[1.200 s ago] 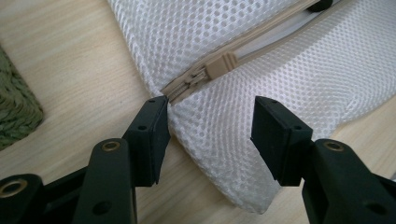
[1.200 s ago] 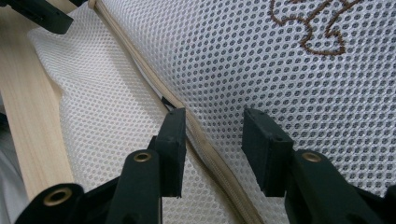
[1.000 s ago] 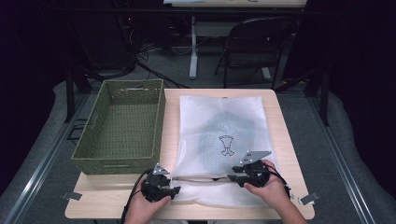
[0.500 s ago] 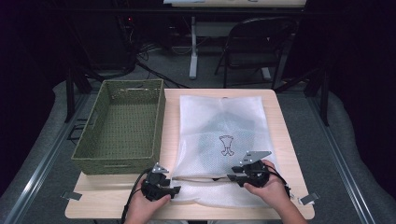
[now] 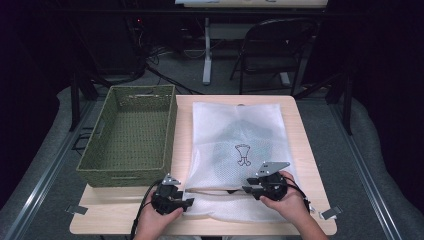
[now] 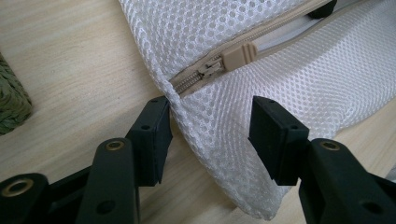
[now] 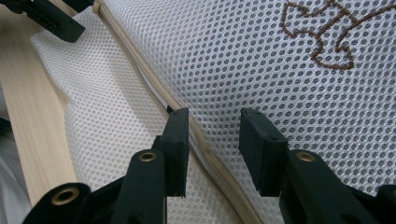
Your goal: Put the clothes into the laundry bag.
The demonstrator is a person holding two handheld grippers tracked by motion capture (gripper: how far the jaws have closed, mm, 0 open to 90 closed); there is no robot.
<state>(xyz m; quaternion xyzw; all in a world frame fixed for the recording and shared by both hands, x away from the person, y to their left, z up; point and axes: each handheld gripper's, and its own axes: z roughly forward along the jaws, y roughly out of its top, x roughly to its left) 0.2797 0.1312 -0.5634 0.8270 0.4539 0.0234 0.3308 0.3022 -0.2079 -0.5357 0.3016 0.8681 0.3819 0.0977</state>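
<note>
**Both tools open at the zipper of a mesh bag**

The left tool (image 6: 210,135) stands with its two black jaws well apart, holding nothing. They straddle the near corner of the white mesh laundry bag (image 6: 289,88): one jaw sits right at the bag's edge where the zipper ends, the other over the mesh on the far side of the corner. Whether either pad actually touches the fabric cannot be told. The beige zipper pull (image 6: 238,53) lies just beyond the jaws, near the closed end of the beige zipper (image 6: 196,77), which gapes open further along.

The right tool (image 7: 215,144) is also open and grips nothing. Its jaws straddle the upper lip of the zipper opening, one jaw down at the zipper line, the other over the mesh above it. A brown embroidered emblem (image 7: 322,32) shows on the bag past the jaws, cut off at the top edge of that view.

From the high view, the left tool (image 5: 172,197) and the right tool (image 5: 265,185) sit at the near end of the bag (image 5: 235,145), each held in a hand, with the zipper running between them. The bag lies flat on the light wooden bench (image 5: 305,140), covering most of its right half. A dark shape shows faintly through the mesh, too blurred to identify. A green woven rectangular basket (image 5: 95,165) stands just beside the bag on the left. A black folding chair (image 5: 272,55) stands beyond the bench.
</note>
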